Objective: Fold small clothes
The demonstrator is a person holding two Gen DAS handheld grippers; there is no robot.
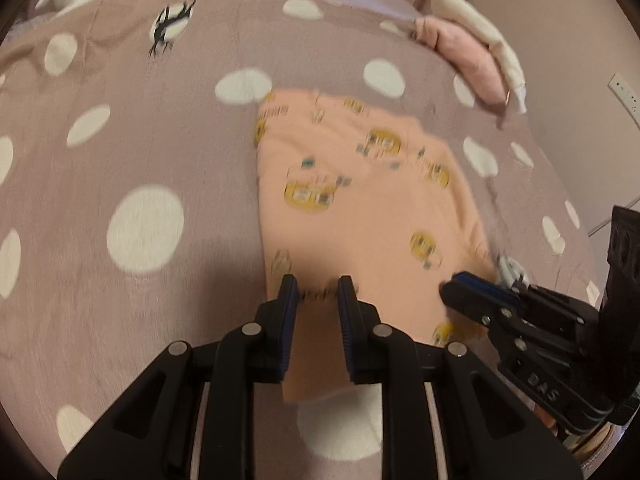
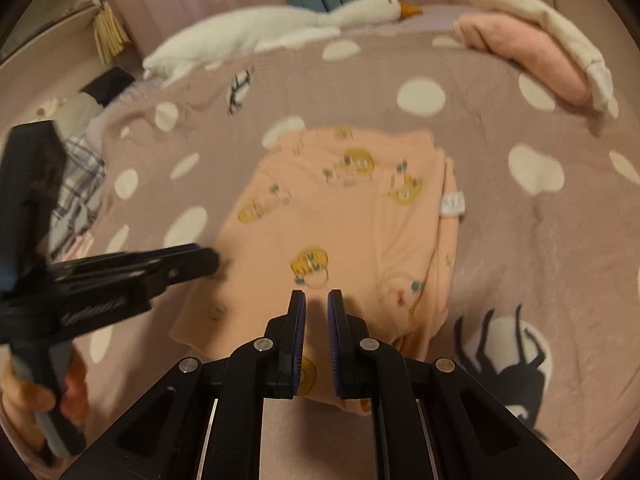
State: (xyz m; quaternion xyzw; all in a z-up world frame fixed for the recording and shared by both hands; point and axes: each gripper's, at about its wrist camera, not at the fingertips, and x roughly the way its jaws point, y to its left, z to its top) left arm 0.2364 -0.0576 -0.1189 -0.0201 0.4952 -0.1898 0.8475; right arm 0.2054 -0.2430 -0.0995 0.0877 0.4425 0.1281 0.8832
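Note:
A small peach garment point(image 1: 360, 208) with yellow cartoon prints lies partly folded on the mauve polka-dot bedspread point(image 1: 132, 152); it also shows in the right wrist view point(image 2: 340, 224), with a white label point(image 2: 452, 204) at its right edge. My left gripper point(image 1: 318, 292) hovers over the garment's near edge, jaws a little apart with cloth showing between them. My right gripper point(image 2: 316, 304) is over the near edge too, jaws narrowly apart. Each gripper shows in the other's view, the right point(image 1: 472, 292) at the garment's right corner, the left point(image 2: 200, 260) at its left edge.
A white plush goose point(image 2: 280, 28) lies along the far edge of the bed. A stack of folded pink and cream clothes point(image 2: 536, 48) sits at the far right. Plaid fabric point(image 2: 76, 188) lies off the bed's left side.

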